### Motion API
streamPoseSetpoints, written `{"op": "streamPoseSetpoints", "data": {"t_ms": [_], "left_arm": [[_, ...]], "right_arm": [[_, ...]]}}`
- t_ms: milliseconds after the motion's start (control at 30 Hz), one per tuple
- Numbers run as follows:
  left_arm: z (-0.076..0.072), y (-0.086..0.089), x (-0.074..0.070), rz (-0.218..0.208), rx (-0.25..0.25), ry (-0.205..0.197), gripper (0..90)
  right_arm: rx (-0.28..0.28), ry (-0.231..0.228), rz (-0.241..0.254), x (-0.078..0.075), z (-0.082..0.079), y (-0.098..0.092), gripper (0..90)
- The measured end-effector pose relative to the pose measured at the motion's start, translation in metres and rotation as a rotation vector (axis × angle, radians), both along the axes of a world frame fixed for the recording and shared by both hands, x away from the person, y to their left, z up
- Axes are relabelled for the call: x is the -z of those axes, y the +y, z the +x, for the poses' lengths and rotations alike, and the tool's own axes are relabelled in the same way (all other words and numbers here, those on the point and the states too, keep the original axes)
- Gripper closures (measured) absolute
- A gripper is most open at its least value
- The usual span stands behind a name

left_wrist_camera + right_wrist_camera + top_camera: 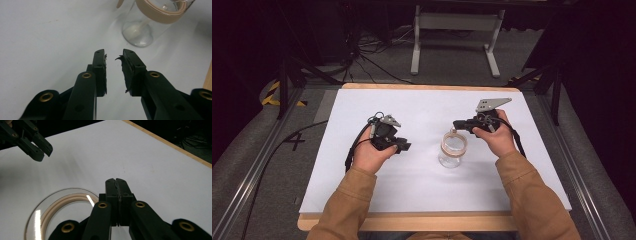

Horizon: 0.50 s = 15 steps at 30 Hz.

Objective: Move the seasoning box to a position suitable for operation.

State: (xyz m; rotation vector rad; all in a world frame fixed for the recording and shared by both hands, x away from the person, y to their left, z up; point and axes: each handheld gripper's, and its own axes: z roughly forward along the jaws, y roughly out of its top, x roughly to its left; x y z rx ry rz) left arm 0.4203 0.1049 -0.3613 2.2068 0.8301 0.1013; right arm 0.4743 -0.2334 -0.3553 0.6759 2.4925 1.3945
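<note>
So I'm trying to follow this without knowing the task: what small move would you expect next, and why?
Probably the left hand-held gripper eases forward toward the glass jar. Its jaws stand apart with nothing between them, and the jar stands upright just ahead. The right hand-held gripper is shut on nothing, just beyond the jar's rim, so it looks less ready to grasp.

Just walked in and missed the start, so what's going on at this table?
A person sits at a white-covered table with a hand-held gripper in each hand. A clear glass jar with a tan ring at its rim stands upright between them, and neither gripper holds it. The left hand-held gripper has its jaws apart and points toward the jar from a short way off. The right hand-held gripper has its jaws pressed together on nothing, hovering at the jar's rim.
</note>
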Motion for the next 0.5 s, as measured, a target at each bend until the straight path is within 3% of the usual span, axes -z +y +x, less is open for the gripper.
{"op": "streamPoseSetpoints", "data": {"t_ms": [500], "left_arm": [[-0.0022, -0.0091, 0.001, -0.013, 0.034, 0.009, 72.9]], "right_arm": [[0.009, 0.001, -0.011, 0.0018, 0.0035, -0.0011, 90.0]]}}
